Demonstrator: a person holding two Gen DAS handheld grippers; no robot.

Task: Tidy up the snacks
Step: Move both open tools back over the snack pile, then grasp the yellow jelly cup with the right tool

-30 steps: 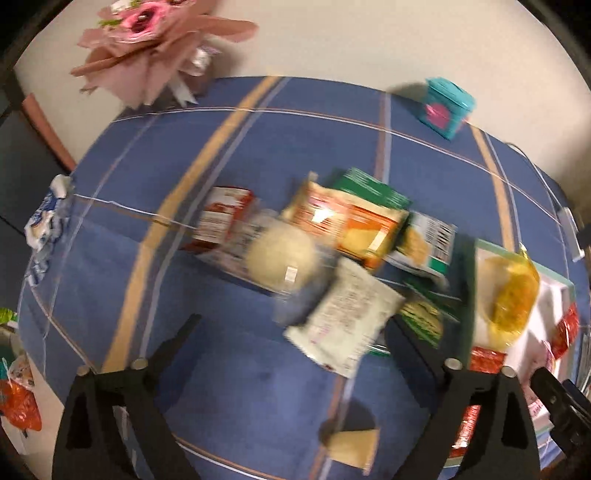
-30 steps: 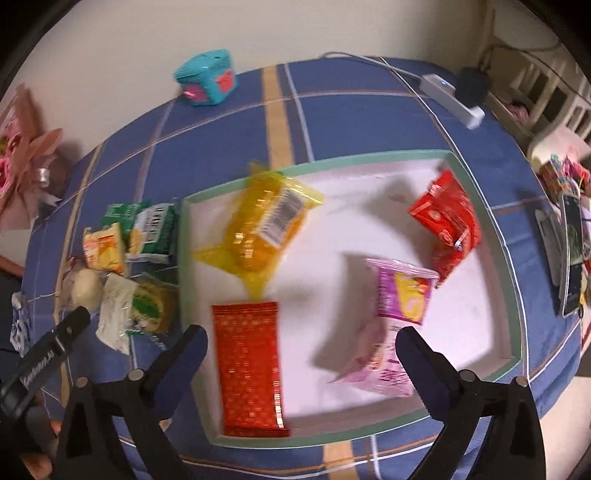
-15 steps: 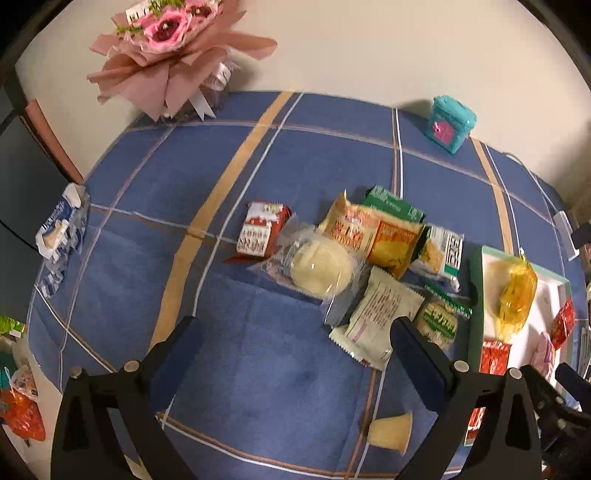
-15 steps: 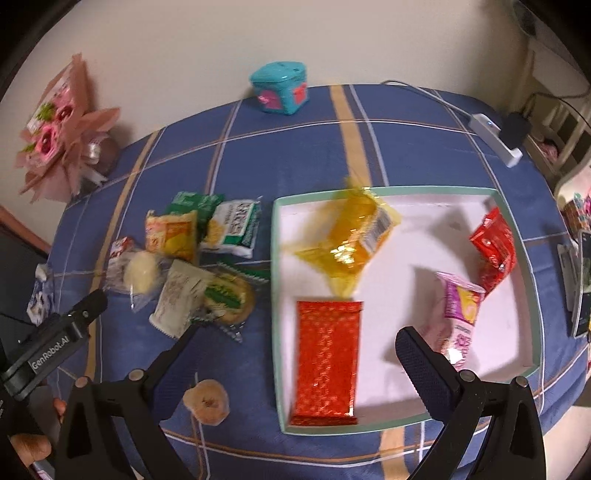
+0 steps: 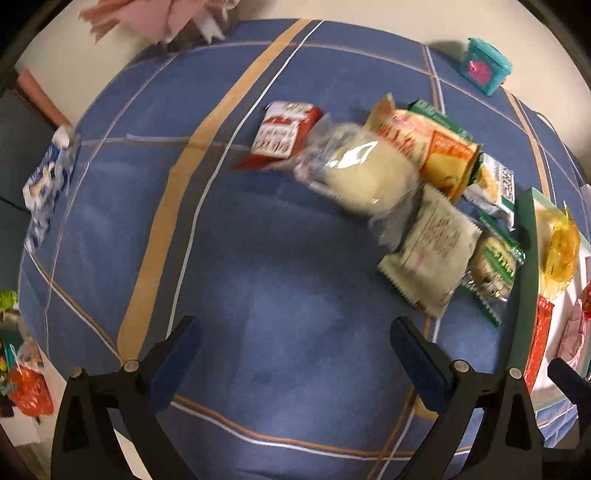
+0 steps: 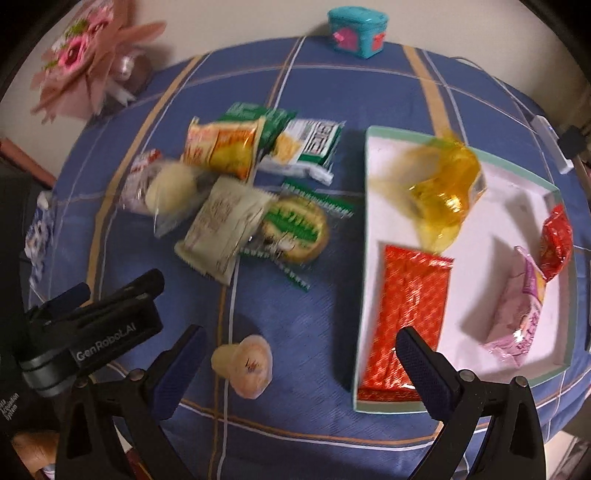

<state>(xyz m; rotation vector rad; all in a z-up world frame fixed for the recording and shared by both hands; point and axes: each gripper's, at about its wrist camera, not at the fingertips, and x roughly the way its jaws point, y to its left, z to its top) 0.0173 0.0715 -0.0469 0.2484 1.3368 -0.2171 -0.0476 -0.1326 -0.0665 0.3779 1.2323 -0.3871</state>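
Note:
Loose snacks lie piled on the blue checked tablecloth: a red-and-white pack (image 5: 284, 133), a clear-wrapped pale bun (image 5: 362, 173), an orange pack (image 5: 439, 151), a beige pack (image 5: 432, 254) and a green cookie pack (image 5: 495, 266). My left gripper (image 5: 293, 332) hangs open above bare cloth, short of the pile. The white tray (image 6: 364, 258) with a green rim holds a flat red pack (image 6: 406, 314), a yellow pack (image 6: 447, 192), a pink pack (image 6: 517, 310) and a small red pack (image 6: 557, 240). My right gripper (image 6: 299, 339) is open. A small jelly cup (image 6: 243, 363) lies by its left finger.
A pink bouquet (image 6: 88, 66) and a teal box (image 6: 358, 31) stand at the table's far edge. A tissue pack (image 5: 48, 177) lies at the left edge and a white power strip (image 6: 550, 144) at the far right. The left gripper's body (image 6: 92, 314) shows left of my right gripper.
The left gripper has dropped closer to the snack pile. The right gripper has swung left from over the tray, so the jelly cup now sits between its fingers. Both stay open.

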